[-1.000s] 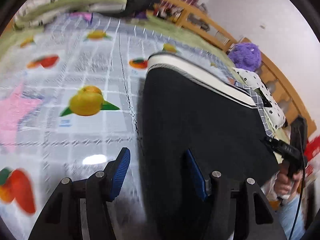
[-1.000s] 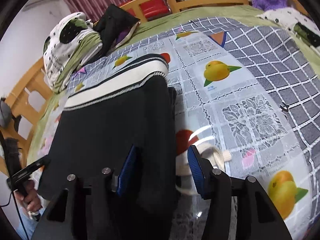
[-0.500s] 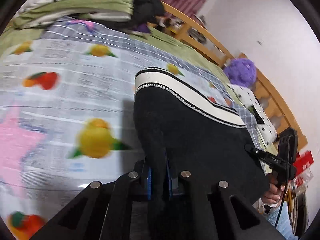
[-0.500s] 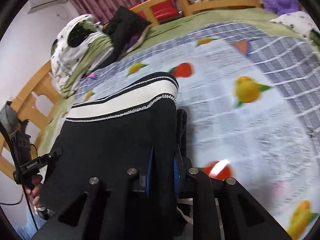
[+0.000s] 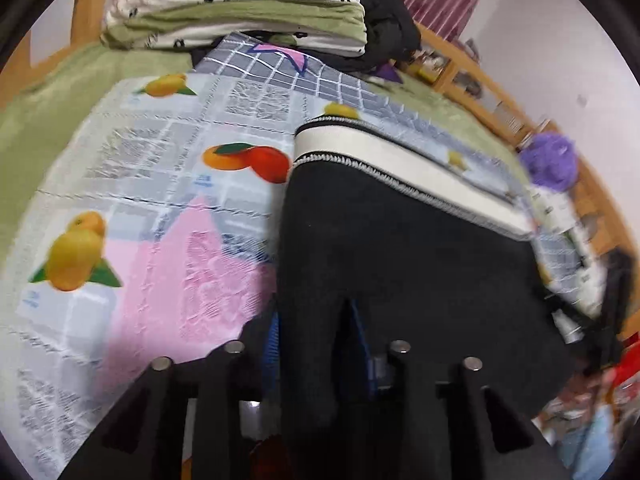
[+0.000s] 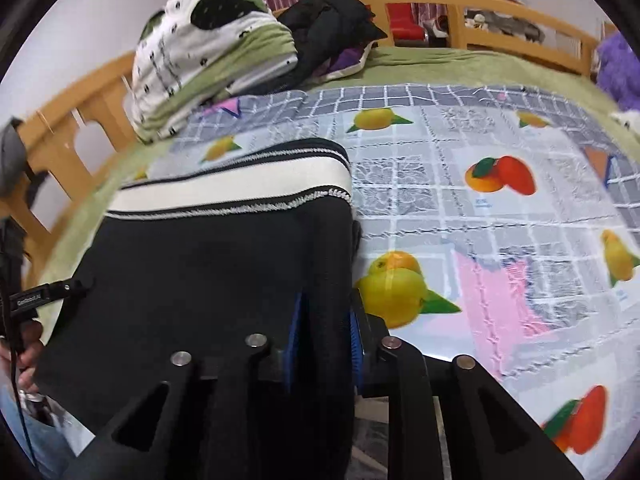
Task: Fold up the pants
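Black pants (image 5: 392,248) with a white striped waistband (image 5: 400,160) lie folded on a fruit-print cloth. My left gripper (image 5: 316,344) is shut on the pants' near left edge, the fabric bunched between its blue pads. In the right wrist view the pants (image 6: 208,264) fill the left half, waistband (image 6: 232,188) at the far end. My right gripper (image 6: 324,336) is shut on the pants' near right edge. Both hold the near edge lifted off the cloth.
The fruit-print cloth (image 6: 500,208) covers a green bed (image 6: 460,64) with a wooden frame (image 6: 520,24). A pile of folded bedding (image 6: 212,48) and dark clothes (image 6: 328,20) sit at the far end. A purple plush toy (image 5: 552,160) is at the right.
Both grippers went from open beside the pants' near edge to shut on it. They have since lifted and carried that edge forward toward the waistband.
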A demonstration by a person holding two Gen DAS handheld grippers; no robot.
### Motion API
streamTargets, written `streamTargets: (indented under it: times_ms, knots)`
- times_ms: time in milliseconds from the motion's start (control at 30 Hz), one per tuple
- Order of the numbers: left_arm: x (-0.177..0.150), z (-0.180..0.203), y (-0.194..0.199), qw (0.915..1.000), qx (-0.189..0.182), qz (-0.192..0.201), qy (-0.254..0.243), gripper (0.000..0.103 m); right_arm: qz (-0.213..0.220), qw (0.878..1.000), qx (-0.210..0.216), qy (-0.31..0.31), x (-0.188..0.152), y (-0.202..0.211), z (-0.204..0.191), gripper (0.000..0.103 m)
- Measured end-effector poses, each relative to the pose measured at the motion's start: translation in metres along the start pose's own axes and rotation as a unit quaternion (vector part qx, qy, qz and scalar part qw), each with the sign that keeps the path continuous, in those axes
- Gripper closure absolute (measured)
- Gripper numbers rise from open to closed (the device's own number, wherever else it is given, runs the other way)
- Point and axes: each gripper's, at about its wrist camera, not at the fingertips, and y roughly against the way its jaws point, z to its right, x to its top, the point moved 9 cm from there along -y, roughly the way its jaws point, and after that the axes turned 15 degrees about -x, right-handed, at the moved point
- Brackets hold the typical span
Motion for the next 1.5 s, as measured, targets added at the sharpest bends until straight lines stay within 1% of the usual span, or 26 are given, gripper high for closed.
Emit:
streamTargets:
  times_ms: [67, 133, 267, 300, 333, 367, 433, 467, 500, 533, 567, 600, 700, 767, 967, 1100, 1133, 1167, 1233, 1267, 1300, 1333, 1367, 1433, 1467, 1500]
  knots:
    - [-0.006, 0.005, 0.008, 0.9998, 0.008, -0.004, -0.02, 0.071, -0.003, 1.0, -0.014, -0.004, -0.001, 0.011, 0.008, 0.077]
    - [-0.016, 0.011, 0.025, 0.9988, 0.018, -0.005, -0.046, 0.071, 0.016, 1.0, -0.006, -0.018, -0.007, 0.038, 0.014, 0.077]
    - [-0.053, 0.029, 0.062, 0.9944, 0.017, -0.015, -0.104, 0.07, 0.058, 0.998, 0.012, -0.004, -0.032, 0.087, 0.008, 0.077]
    - [-0.061, 0.031, 0.069, 0.9928, 0.018, -0.015, -0.117, 0.067, 0.062, 0.998, 0.02, 0.002, -0.041, 0.094, 0.004, 0.077]
    - [-0.071, 0.035, 0.077, 0.9908, 0.02, -0.014, -0.133, 0.058, 0.06, 0.998, 0.023, 0.011, -0.047, 0.096, -0.002, 0.077]
    - [-0.081, 0.039, 0.084, 0.9883, 0.019, -0.016, -0.15, 0.053, 0.053, 0.998, 0.018, 0.025, -0.056, 0.094, -0.006, 0.077]
    - [-0.101, 0.047, 0.092, 0.9831, 0.024, -0.023, -0.18, 0.053, 0.023, 0.997, -0.042, 0.064, -0.076, 0.076, -0.01, 0.077]
    - [-0.108, 0.05, 0.094, 0.9801, 0.029, -0.028, -0.194, 0.053, 0.004, 0.996, -0.055, 0.069, -0.084, 0.067, -0.011, 0.077]
    - [-0.117, 0.053, 0.095, 0.9759, 0.041, -0.033, -0.212, 0.053, -0.013, 0.997, -0.052, 0.06, -0.092, 0.061, -0.009, 0.077]
    - [-0.119, 0.054, 0.095, 0.9738, 0.05, -0.033, -0.219, 0.053, -0.019, 0.997, -0.05, 0.053, -0.096, 0.06, -0.008, 0.077]
    - [-0.123, 0.054, 0.093, 0.9707, 0.065, -0.035, -0.229, 0.053, -0.02, 0.998, -0.047, 0.049, -0.098, 0.062, -0.006, 0.077]
    - [-0.126, 0.056, 0.089, 0.9689, 0.068, -0.042, -0.234, 0.053, -0.016, 0.998, -0.044, 0.046, -0.098, 0.064, -0.004, 0.077]
    - [-0.128, 0.061, 0.081, 0.9663, 0.083, -0.047, -0.239, 0.053, -0.013, 0.999, -0.034, 0.033, -0.1, 0.065, 0.001, 0.077]
    - [-0.133, 0.063, 0.077, 0.9654, 0.084, -0.054, -0.241, 0.053, -0.009, 0.999, -0.027, 0.023, -0.102, 0.065, 0.003, 0.076]
    - [-0.139, 0.06, 0.067, 0.9642, 0.101, -0.061, -0.237, 0.053, 0.003, 1.0, -0.026, 0.015, -0.098, 0.07, 0.0, 0.076]
    - [-0.137, 0.055, 0.064, 0.963, 0.119, -0.055, -0.235, 0.055, 0.007, 1.0, -0.02, 0.006, -0.095, 0.071, 0.001, 0.074]
    - [-0.136, 0.053, 0.064, 0.9634, 0.123, -0.052, -0.232, 0.065, 0.008, 1.0, -0.018, 0.004, -0.095, 0.071, 0.001, 0.073]
    - [-0.133, 0.051, 0.063, 0.9649, 0.127, -0.048, -0.225, 0.082, 0.007, 1.0, -0.018, 0.003, -0.094, 0.071, 0.0, 0.073]
    - [-0.123, 0.048, 0.068, 0.9785, 0.096, -0.019, -0.182, 0.093, 0.01, 1.0, -0.02, 0.006, -0.094, 0.072, 0.0, 0.073]
    - [-0.116, 0.048, 0.077, 0.9863, 0.066, 0.015, -0.15, 0.094, 0.015, 1.0, -0.021, 0.007, -0.092, 0.074, 0.0, 0.073]
    - [-0.108, 0.048, 0.09, 0.9918, 0.022, 0.055, -0.113, 0.094, 0.019, 1.0, -0.019, 0.007, -0.091, 0.076, 0.0, 0.073]
    - [-0.107, 0.046, 0.094, 0.9933, 0.009, 0.066, -0.095, 0.094, 0.025, 1.0, -0.018, 0.007, -0.09, 0.08, 0.001, 0.073]
    - [-0.107, 0.04, 0.093, 0.995, 0.007, 0.067, -0.074, 0.094, 0.031, 0.999, -0.017, 0.006, -0.088, 0.083, 0.002, 0.073]
    - [-0.117, 0.022, 0.078, 0.9981, 0.024, 0.039, -0.042, 0.094, 0.049, 0.999, -0.013, -0.007, -0.083, 0.092, 0.008, 0.073]
    - [-0.124, 0.016, 0.073, 0.9991, 0.018, 0.026, -0.027, 0.093, 0.053, 0.998, -0.011, -0.013, -0.082, 0.095, 0.01, 0.073]
    - [-0.131, 0.012, 0.071, 0.9998, 0.0, 0.019, -0.01, 0.092, 0.054, 0.998, -0.007, -0.018, -0.08, 0.097, 0.014, 0.073]
